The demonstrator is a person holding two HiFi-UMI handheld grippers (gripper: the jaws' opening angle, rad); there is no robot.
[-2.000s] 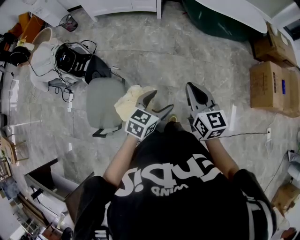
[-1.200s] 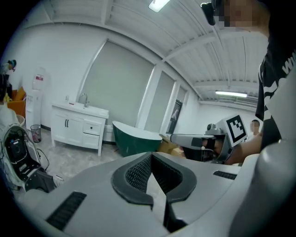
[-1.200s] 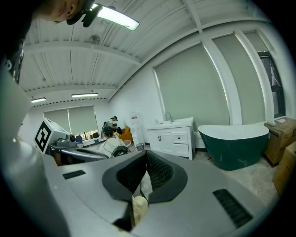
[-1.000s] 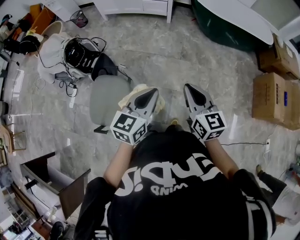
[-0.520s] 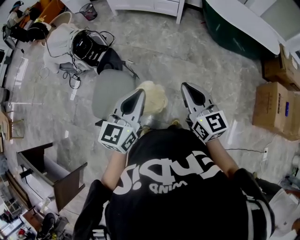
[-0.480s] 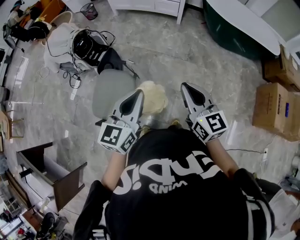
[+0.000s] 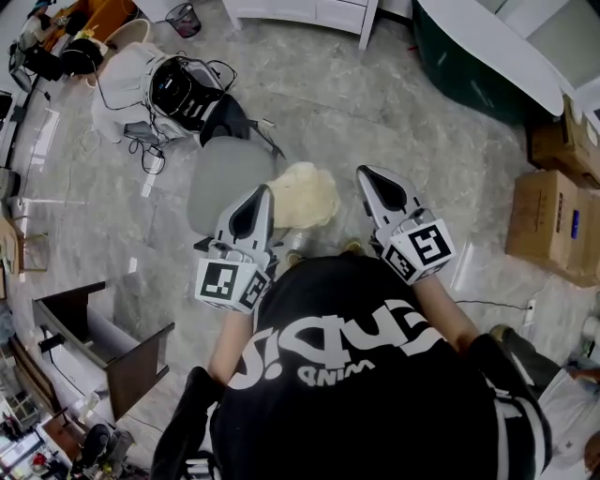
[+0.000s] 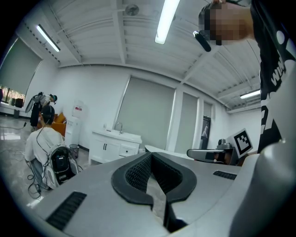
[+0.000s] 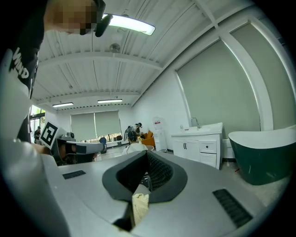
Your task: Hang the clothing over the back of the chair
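A cream fleecy garment (image 7: 305, 195) lies bunched at the right edge of the grey chair seat (image 7: 223, 176), seemingly draped over the chair's back. My left gripper (image 7: 265, 190) is just left of the garment, shut, with nothing showing between its jaws (image 8: 150, 155). The right gripper (image 7: 362, 172) is off to the garment's right, apart from it. In the right gripper view its jaws (image 9: 147, 152) meet at the tips. A small cream scrap (image 9: 140, 206) shows in the slit near their base; I cannot tell what it is.
A black backpack (image 7: 176, 91) and white clothes with cables lie on the floor beyond the chair. Cardboard boxes (image 7: 548, 211) stand at the right, a dark green tub (image 7: 464, 61) at the back right, a white cabinet (image 7: 300, 9) at the back, and a dark desk (image 7: 103, 342) at the lower left.
The left gripper has drawn back and to the left, off the garment it was over. The right gripper shifted slightly. The garment stays on the chair.
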